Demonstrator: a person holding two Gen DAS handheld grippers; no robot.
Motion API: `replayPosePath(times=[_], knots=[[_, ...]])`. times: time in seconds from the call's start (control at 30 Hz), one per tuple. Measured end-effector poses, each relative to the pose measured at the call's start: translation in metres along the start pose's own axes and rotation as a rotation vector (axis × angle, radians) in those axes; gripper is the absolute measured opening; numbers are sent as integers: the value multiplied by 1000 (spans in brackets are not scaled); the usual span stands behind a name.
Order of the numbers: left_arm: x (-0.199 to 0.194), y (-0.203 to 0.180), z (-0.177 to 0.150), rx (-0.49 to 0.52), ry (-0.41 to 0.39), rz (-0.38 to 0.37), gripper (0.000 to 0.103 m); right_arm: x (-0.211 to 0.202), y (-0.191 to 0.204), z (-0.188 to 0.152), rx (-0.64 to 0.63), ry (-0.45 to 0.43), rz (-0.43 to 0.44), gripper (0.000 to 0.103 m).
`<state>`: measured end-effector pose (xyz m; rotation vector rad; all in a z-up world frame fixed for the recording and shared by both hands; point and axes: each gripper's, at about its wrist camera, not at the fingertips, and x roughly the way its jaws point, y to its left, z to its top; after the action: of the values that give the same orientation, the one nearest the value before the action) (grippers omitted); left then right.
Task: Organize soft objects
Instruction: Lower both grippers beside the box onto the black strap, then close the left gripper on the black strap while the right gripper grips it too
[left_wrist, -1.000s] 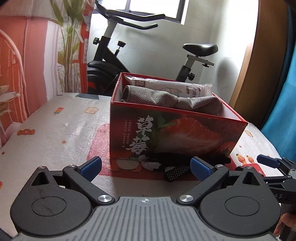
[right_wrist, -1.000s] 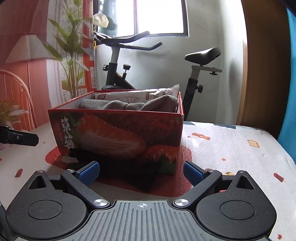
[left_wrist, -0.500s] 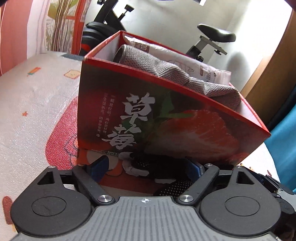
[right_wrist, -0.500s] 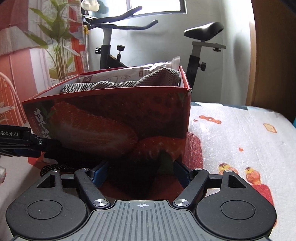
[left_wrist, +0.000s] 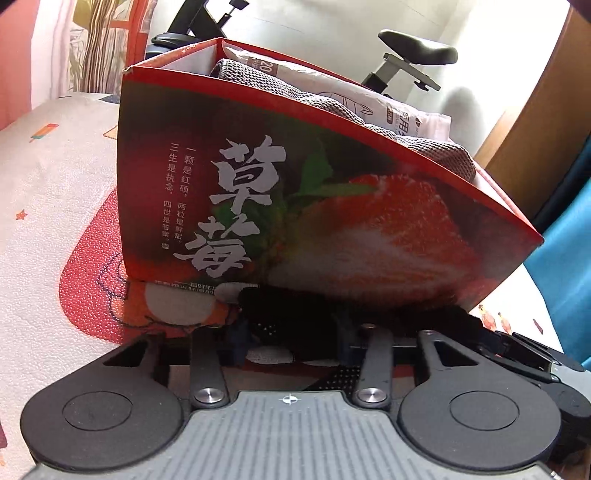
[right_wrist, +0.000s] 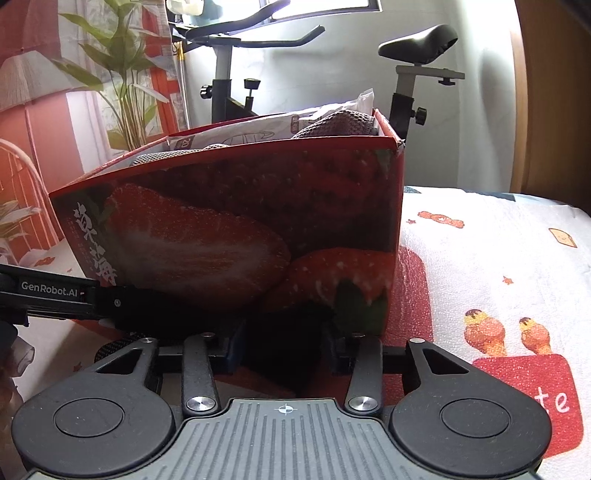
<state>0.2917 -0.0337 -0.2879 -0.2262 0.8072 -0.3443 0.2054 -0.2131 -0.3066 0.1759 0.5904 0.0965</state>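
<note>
Left wrist view: red strawberry box (left_wrist: 295, 206) fills the middle of the frame, standing on a printed cover (left_wrist: 55, 206). Inside, a grey knit cloth (left_wrist: 332, 107) along the near wall, a white packet (left_wrist: 369, 96) behind it, both showing above the rim. Black dotted fabric (left_wrist: 280, 314) lies at the foot of the box, lower centre, pressed against the front wall. Left tongs (left_wrist: 291, 341) at lower centre, closed in partway around that fabric, blue pads at either side of it; firm grip or only touching cannot be told in the shadow. Part of the right tongs' body at lower right.

Right wrist view: same box (right_wrist: 240, 229) in the centre, seen from its other corner, cloth (right_wrist: 340, 123) and packet (right_wrist: 258, 129) peeking over the top edge. Fabric (right_wrist: 280, 347) dark and bunched at lower centre, against the box base. Right tongs (right_wrist: 282, 345) narrowed around it, pads beside the bunch; actual hold cannot be told. Left tongs' arm (right_wrist: 55, 295) enters from the left edge, low, reaching to the same fabric. Exercise bike (right_wrist: 236, 74) behind the box at top, plant (right_wrist: 122, 66) at upper left.
</note>
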Motion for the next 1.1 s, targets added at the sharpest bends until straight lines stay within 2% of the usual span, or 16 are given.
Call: replayPosePath(times=[0.1, 0.27, 0.33, 0.63, 0.83, 1.1], knots=[[-4, 1, -1, 12, 2, -11, 30, -4, 0, -1, 3, -6, 8, 29], [-10, 0, -3, 43, 8, -25, 24, -12, 7, -3, -49, -18, -10, 22], [-12, 0, -5, 51, 15, -23, 20, -17, 12, -4, -73, -18, -9, 16], [-33, -1, -14, 57, 11, -49, 13, -46, 26, -5, -103, -36, 12, 14], [-62, -1, -20, 42, -45, -69, 13, -68, 39, 2, -139, -78, 30, 14], [-111, -2, -9, 63, -195, -74, 13, -102, 68, 31, -252, -200, 68, 14]])
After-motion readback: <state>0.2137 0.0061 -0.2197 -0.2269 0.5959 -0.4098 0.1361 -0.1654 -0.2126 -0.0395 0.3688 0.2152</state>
